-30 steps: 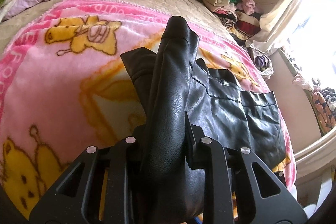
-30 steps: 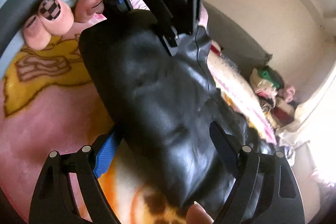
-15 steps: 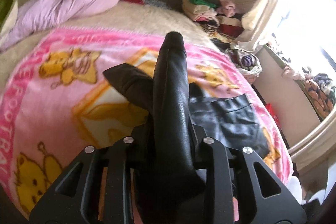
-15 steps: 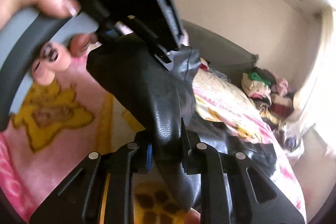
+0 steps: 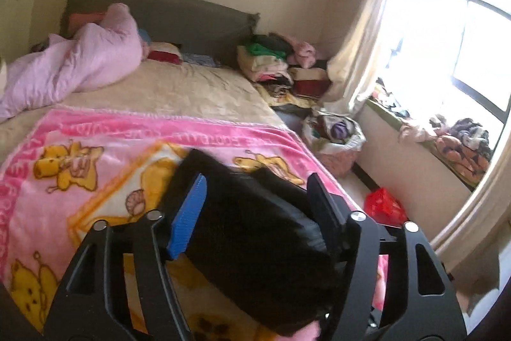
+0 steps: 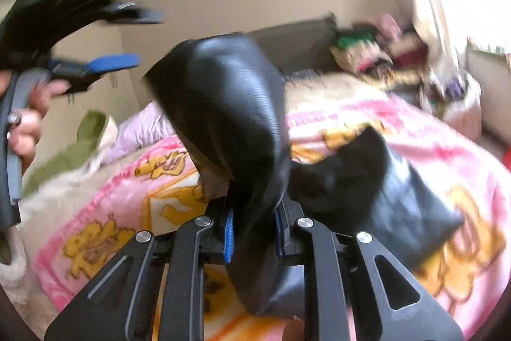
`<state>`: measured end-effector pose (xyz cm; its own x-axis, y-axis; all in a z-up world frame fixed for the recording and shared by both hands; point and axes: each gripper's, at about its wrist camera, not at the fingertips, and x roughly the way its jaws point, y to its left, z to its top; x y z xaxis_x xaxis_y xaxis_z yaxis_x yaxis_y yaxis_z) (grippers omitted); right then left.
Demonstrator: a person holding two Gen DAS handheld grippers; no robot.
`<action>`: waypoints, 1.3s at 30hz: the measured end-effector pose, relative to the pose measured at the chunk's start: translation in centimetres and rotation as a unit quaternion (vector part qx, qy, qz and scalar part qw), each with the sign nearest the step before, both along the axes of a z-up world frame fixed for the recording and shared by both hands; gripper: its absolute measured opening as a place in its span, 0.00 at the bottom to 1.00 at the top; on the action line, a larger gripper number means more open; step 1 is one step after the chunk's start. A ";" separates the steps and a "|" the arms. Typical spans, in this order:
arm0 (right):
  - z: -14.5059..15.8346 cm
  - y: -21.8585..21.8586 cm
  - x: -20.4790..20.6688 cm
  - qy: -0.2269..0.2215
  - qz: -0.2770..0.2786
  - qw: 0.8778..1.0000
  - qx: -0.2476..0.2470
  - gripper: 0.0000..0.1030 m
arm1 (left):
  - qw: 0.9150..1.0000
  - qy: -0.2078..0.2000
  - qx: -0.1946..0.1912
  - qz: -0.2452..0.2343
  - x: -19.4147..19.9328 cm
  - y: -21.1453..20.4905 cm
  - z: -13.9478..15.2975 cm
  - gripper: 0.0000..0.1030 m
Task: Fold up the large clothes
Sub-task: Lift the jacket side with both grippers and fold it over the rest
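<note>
A black leather garment [image 6: 367, 190] lies on the pink cartoon blanket [image 6: 440, 155] on the bed. My right gripper [image 6: 254, 229] is shut on a fold of it [image 6: 236, 104] and holds that fold up off the bed. My left gripper [image 5: 255, 206] is open, its blue-padded fingers [image 5: 188, 210] wide apart with the black garment [image 5: 252, 232] blurred between and below them, not clamped. In the right wrist view the left gripper [image 6: 95, 40] is raised at the upper left, open, held by a hand.
A crumpled lilac duvet [image 5: 73, 66] lies at the head of the bed by the grey headboard [image 5: 179, 18]. Stacked folded clothes [image 5: 271, 63] and a laundry basket [image 5: 338, 143] stand to the right, near the window sill [image 5: 447, 143].
My left gripper has opened, let go of the garment fold and lifted away. My right gripper, open a second ago, has shut on the fold and holds it up.
</note>
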<state>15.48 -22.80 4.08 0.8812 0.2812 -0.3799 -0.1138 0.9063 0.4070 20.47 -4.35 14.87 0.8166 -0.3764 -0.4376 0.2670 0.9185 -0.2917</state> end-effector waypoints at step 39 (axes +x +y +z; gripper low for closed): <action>-0.1 -16.9 8.5 0.144 0.027 0.987 0.061 0.24 | 0.980 0.195 -0.012 -0.044 5.5 -7.2 -16.1 0.77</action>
<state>23.99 -39.72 3.93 0.7240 0.3844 -0.5727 -0.0253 0.8446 0.5348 25.93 -11.60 -1.23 0.5534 -0.4514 -0.7000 0.2085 0.8887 -0.4082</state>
